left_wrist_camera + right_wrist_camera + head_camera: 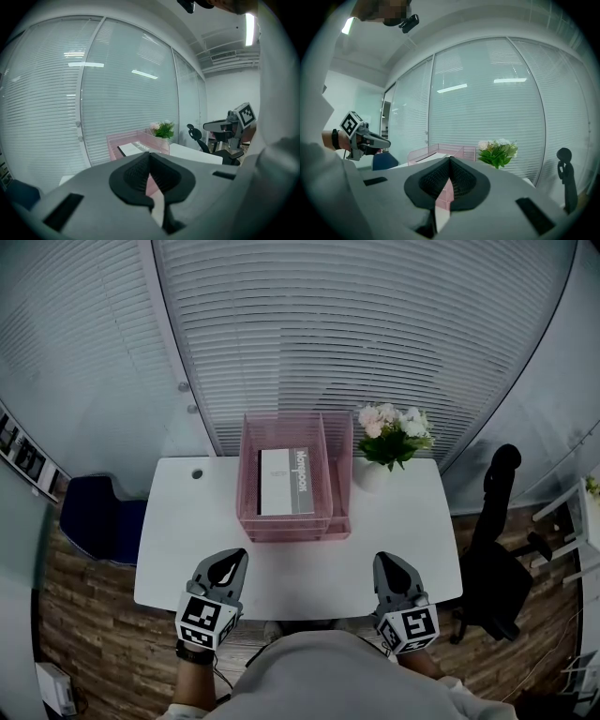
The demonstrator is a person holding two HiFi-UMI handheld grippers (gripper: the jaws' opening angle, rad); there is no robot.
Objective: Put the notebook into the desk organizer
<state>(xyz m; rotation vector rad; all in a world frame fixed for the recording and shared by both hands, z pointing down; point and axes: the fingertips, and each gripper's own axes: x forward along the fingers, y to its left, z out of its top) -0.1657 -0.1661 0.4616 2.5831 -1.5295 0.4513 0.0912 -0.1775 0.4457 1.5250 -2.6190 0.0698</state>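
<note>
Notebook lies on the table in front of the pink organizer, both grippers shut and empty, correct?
No: the notebook lies inside the pink organizer, in its top tray, per the head view. The left gripper and right gripper are indeed shut and empty.

Open tabletop (pixel 187 549) fronts the desk organizer (pixel 292 526) and flowers (pixel 394 434).

A white table (pixel 187 540) stands against a wall of glass with closed blinds (pixel 375 324). At its far right corner is a white pot (pixel 370 474) with pink and white flowers (pixel 394 435). A black office chair (pixel 492 559) stands right of the table, and a dark blue seat (pixel 98 517) left of it. The floor (pixel 84 634) is brown wood.
</note>
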